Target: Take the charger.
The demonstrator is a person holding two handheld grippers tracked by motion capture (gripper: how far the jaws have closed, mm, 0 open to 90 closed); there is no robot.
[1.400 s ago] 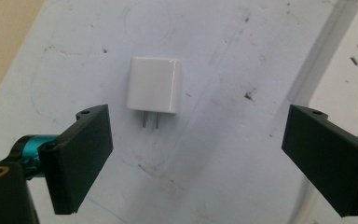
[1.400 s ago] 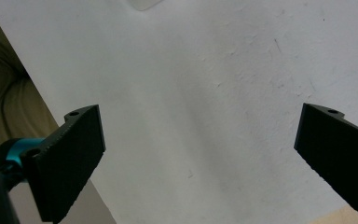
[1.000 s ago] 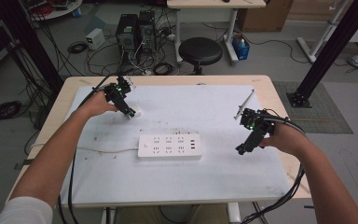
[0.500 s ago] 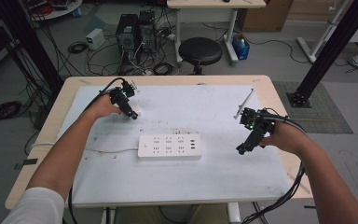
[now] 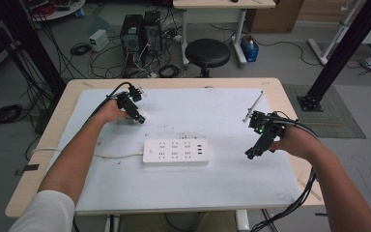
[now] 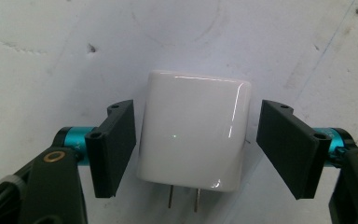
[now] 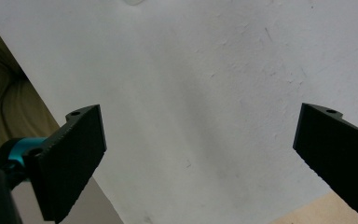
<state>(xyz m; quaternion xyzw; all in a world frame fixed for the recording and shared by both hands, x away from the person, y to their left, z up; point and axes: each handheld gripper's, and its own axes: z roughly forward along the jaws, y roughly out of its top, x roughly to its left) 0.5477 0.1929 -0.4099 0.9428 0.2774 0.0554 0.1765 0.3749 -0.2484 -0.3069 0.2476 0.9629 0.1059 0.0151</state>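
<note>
My left gripper has its jaws apart, straddling a glossy white square plug-in charger lying on the white table cover, prongs toward me; pads not touching it. My right gripper hangs wide open over bare cover, holding nothing. The white rectangular power strip sits mid-table between both grippers.
</note>
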